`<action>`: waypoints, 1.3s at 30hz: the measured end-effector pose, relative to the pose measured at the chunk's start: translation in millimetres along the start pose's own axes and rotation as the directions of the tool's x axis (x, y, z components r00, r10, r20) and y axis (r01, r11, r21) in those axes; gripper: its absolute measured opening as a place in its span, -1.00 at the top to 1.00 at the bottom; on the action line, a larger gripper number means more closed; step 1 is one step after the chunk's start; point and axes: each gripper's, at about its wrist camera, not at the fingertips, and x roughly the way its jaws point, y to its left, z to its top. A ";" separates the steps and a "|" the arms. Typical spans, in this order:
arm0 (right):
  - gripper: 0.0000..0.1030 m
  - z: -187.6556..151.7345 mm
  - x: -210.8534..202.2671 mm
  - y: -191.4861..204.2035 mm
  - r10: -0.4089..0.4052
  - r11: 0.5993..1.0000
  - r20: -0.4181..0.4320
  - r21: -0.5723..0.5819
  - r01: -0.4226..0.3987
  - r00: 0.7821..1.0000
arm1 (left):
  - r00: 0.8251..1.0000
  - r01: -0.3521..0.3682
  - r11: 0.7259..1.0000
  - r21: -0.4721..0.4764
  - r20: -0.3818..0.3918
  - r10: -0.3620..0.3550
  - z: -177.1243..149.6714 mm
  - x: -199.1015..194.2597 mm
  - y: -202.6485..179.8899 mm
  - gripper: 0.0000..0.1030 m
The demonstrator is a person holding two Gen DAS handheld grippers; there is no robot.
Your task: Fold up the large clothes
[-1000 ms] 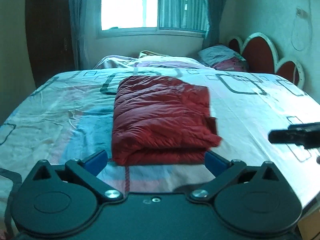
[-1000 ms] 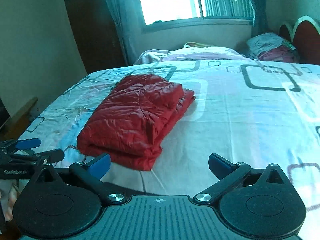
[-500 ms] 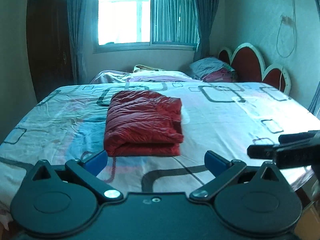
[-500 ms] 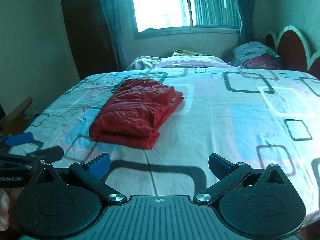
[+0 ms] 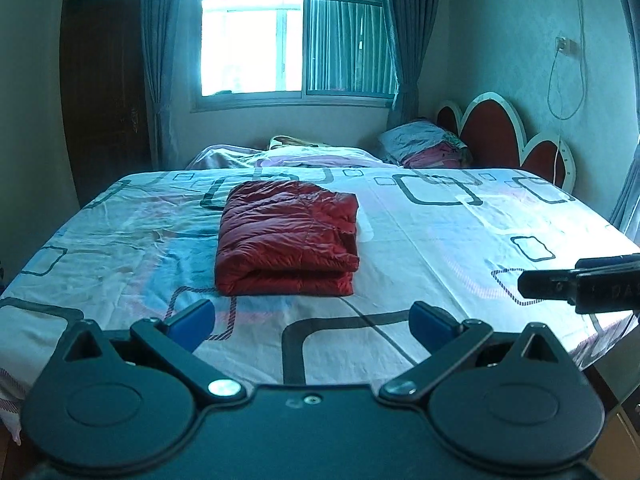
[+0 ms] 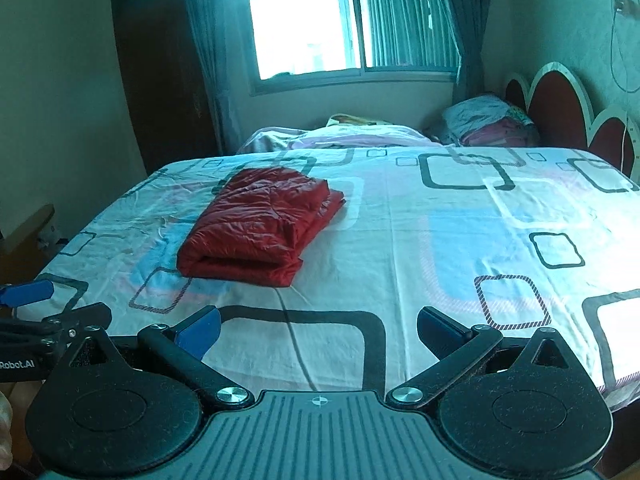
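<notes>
Left wrist: right hand-held gripper perhaps cropped

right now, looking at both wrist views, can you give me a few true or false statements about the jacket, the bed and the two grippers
1. The red jacket lies folded into a compact bundle on the bed sheet. True.
2. The left gripper is clamped on the jacket. False: its fingers are spread open and hold nothing, apart from the jacket.
3. The right gripper is open and empty. True.
4. The jacket hangs over the near edge of the bed. False: it rests fully on the sheet, back from the near edge.
5. Pillows sit beside the red headboard. True.
</notes>
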 end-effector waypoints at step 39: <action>-1.00 8.3 -7.3 -5.8 0.028 1.000 0.016 -0.012 -0.027 0.999 | 1.000 -0.011 0.999 0.041 0.025 0.010 9.0 -2.2 -1.8 -1.00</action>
